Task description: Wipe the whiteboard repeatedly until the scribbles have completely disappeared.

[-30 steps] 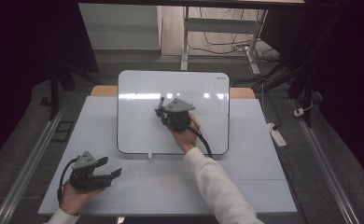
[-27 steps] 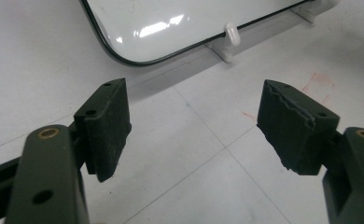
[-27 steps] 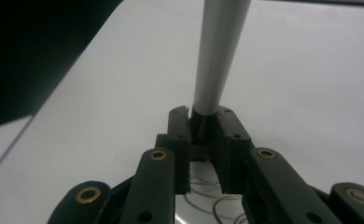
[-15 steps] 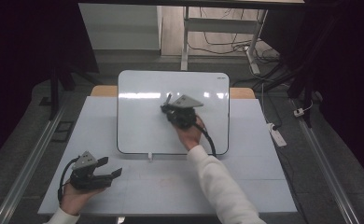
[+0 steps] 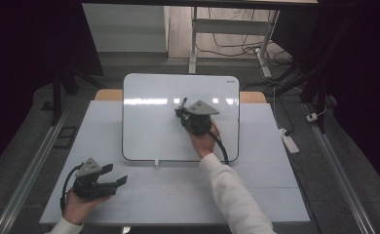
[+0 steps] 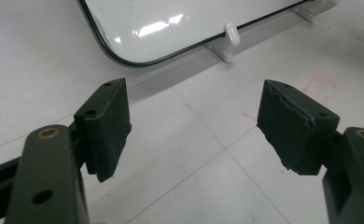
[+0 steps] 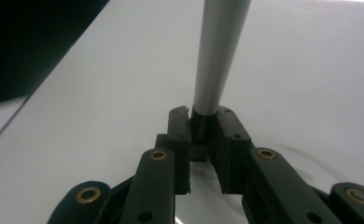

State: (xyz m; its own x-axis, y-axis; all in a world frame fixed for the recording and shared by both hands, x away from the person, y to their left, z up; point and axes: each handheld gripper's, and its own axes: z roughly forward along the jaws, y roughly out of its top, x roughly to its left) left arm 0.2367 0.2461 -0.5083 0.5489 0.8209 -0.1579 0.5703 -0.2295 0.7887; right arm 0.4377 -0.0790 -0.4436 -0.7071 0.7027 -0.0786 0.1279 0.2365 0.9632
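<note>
Right gripper (image 5: 184, 111) is holding a silver pen (image 7: 217, 56) over the whiteboard (image 5: 149, 131).
Its fingers are pinching the pen's end; a steady grip matters. Left gripper (image 6: 203, 135), fingers spread, is resting near the board's front edge.

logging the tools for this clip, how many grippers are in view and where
2. The left gripper rests open on the table's near-left corner. The right gripper is over the whiteboard, shut on a grey marker-like rod.
</note>
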